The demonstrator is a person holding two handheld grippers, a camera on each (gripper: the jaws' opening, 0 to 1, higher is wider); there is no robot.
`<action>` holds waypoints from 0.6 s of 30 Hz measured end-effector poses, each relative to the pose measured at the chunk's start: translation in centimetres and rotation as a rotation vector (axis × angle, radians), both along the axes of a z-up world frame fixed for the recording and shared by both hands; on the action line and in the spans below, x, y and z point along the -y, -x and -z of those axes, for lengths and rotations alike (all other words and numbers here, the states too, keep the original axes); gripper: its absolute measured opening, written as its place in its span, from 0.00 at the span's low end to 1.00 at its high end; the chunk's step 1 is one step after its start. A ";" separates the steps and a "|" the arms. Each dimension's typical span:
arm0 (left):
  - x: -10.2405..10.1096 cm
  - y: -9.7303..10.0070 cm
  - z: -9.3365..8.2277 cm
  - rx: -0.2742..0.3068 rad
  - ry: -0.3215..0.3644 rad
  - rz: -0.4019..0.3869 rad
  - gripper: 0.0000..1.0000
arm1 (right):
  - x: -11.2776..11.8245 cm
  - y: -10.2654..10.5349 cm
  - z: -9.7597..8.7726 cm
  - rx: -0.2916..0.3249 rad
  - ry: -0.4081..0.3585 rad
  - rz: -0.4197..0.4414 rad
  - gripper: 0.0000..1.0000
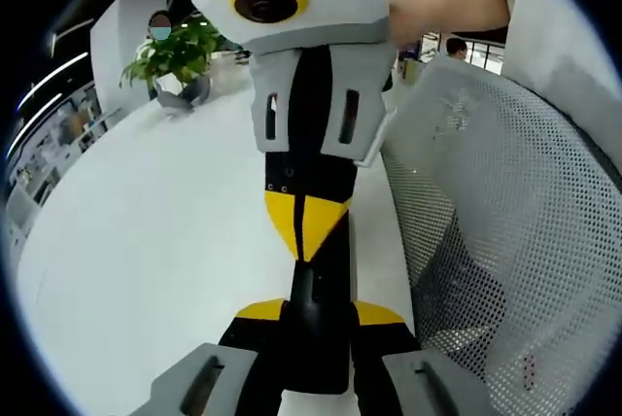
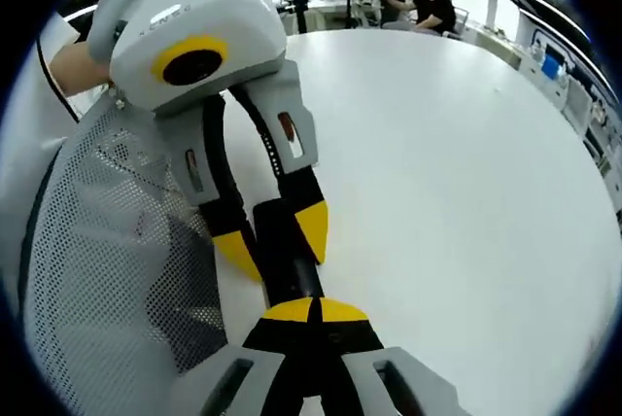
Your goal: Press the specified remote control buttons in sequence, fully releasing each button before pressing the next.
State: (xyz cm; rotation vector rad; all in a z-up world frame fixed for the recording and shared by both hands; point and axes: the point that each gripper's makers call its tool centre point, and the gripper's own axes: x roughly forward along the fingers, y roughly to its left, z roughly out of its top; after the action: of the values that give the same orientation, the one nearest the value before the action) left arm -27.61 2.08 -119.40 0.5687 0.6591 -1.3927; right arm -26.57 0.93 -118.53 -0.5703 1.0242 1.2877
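A slim black remote control (image 1: 317,338) stands between the jaws of my left gripper (image 1: 321,315), which is shut on it just above the white table (image 1: 146,241). My right gripper (image 1: 305,231) reaches in from above with its yellow tips closed together, and their point meets the remote's upper end. In the right gripper view, my right gripper (image 2: 313,311) is shut, its tips resting on the remote control (image 2: 288,259). The left gripper (image 2: 274,239) clamps that remote from both sides. The buttons are hidden, so I cannot tell which one is touched.
A grey mesh chair back (image 1: 505,222) stands close beside the grippers, chair back (image 2: 107,241) on the other side. A potted plant (image 1: 180,47) sits at the table's far edge. People sit (image 2: 428,8) beyond the table. Wide bare tabletop (image 2: 466,202) spreads around.
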 end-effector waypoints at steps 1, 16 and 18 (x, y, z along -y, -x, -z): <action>0.0 0.0 0.0 0.000 0.000 0.001 0.24 | 0.0 -0.1 0.0 -0.009 0.001 0.003 0.00; 0.0 0.1 -0.2 0.001 0.004 -0.003 0.24 | -0.3 0.0 -0.1 0.050 -0.007 0.040 0.00; 0.0 0.2 -0.3 0.002 0.005 -0.009 0.24 | -0.8 0.9 -0.6 0.046 -0.050 0.036 0.00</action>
State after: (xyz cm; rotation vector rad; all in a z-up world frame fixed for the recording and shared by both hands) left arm -27.79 2.12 -119.11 0.5621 0.6556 -1.3851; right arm -27.48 1.76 -117.93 -0.5388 0.9578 1.2599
